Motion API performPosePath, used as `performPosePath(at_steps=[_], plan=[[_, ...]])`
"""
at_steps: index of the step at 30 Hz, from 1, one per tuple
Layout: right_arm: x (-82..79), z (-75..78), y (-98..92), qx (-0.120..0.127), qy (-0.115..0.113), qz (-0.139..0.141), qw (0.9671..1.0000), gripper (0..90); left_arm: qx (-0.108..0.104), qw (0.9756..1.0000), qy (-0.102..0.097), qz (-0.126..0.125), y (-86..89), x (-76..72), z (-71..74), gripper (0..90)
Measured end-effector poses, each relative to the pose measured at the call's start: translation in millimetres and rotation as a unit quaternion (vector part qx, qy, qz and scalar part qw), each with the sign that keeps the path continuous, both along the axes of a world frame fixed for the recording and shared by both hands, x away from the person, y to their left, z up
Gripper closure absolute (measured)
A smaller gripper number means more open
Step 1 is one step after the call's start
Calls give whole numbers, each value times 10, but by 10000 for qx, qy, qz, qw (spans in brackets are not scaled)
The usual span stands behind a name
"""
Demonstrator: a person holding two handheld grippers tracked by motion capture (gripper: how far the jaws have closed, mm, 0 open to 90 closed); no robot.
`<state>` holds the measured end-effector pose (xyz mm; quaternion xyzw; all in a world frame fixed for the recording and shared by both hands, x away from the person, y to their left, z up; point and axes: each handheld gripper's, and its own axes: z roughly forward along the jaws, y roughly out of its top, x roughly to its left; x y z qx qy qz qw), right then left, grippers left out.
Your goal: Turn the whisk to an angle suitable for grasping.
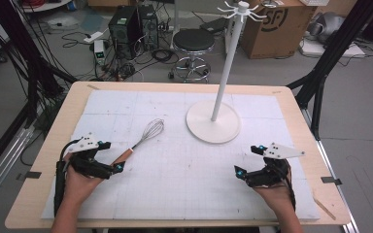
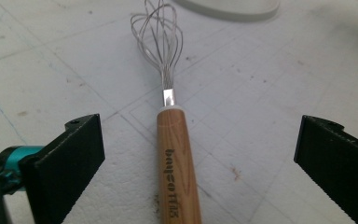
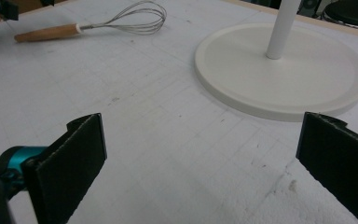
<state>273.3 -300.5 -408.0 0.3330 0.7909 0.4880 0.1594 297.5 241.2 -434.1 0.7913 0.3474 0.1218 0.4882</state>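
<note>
Your left gripper (image 1: 110, 156) sits at the table's left with its jaws spread wide, and the whisk's (image 2: 173, 140) wooden handle lies flat on the white mat (image 1: 175, 194) between them, untouched by either pad. Farther right stands the white rack (image 1: 213, 121), and your right gripper (image 1: 249, 160) rests released, gaping over bare mat.

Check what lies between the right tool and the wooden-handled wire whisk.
Only bare white mat in the high view, between right tool and whisk.
</note>
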Motion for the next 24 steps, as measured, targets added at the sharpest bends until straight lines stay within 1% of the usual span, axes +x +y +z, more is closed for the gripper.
performPosePath(at_steps=[1, 5, 6, 8, 9, 10, 11, 12, 13, 14, 15, 16, 17, 18, 19, 20, 21, 22, 23, 24], plan=[[0, -9, 8, -50, 14, 8, 10000, 4, 84, 9999, 76, 26, -11, 29, -23, 22], [5, -21, 8, -53, 43, 5, 10000, 4, 190, 9994, 277, 100, -27, 99, -92, 22], [9, -25, 8, -65, 33, 5, 10000, 4, 221, 9992, 329, 99, -38, 112, -111, 22], [12, -34, 17, -80, 62, 13, 9999, 4, 391, 9983, 419, 65, -58, 138, -152, 23], [13, -34, 19, -81, 60, 19, 9999, 4, 427, 9980, 467, 63, -63, 146, -165, 44], [13, -34, 19, -81, 60, 19, 9999, 4, 447, 9975, 549, 17, -60, 153, -180, 44], [11, -36, 21, -90, 68, 29, 9999, 4, 456, 9974, 563, -8, -60, 154, -186, 162], [11, -36, 21, -90, 68, 29, 9999, 4, 523, 9969, 581, -68, -58, 154, -186, 162], [13, -39, 18, -102, 50, 24, 9999, 4, 609, 9963, 596, -105, -65, 151, -186, 269], [13, -41, 17, -97, 65, 20, 9999, 4, 674, 9959, 588, -97, -73, 149, -189, 291], [13, -41, 17, -97, 65, 20, 9999, 4, 766, 9953, 584, -66, -84, 147, -193, 291], [15, -45, 14, -117, 59, -2, 9999, 4, 837, 9950, 539, -51, -88, 143, -188, 329], [16, -47, 12, -124, 61, -3, 9999, 4, 846, 9950, 533, -25, -90, 142, -187, 352], [16, -47, 12, -124, 61, -3, 9999, 4, 861, 9949, 533, 20, -92, 139, -182, 352], [14, -47, 12, -127, 59, -14, 9999, 4, 944, 9943, 502, 52, -90, 130, -173, 424], [14, -47, 12, -127, 59, -14, 9999, 4, 944, 9943, 502, 52, -90, 130, -173, 468], [15, -48, 10, -115, 63, -7, 9999, 4, 938, 9943, 502, 15, -93, 126, -172, 502], [15, -48, 10, -115, 63, -7, 9999, 4, 990, 9939, 486, 8, -100, 122, -168, 502], [16, -49, 8, -133, 59, -29, 9999, 4, 1000, 9939, 465, 4, -111, 116, -169, 545], [18, -51, 5, -147, 71, -43, 9999, 4, 1061, 9934, 444, -19, -111, 117, -164, 559]])
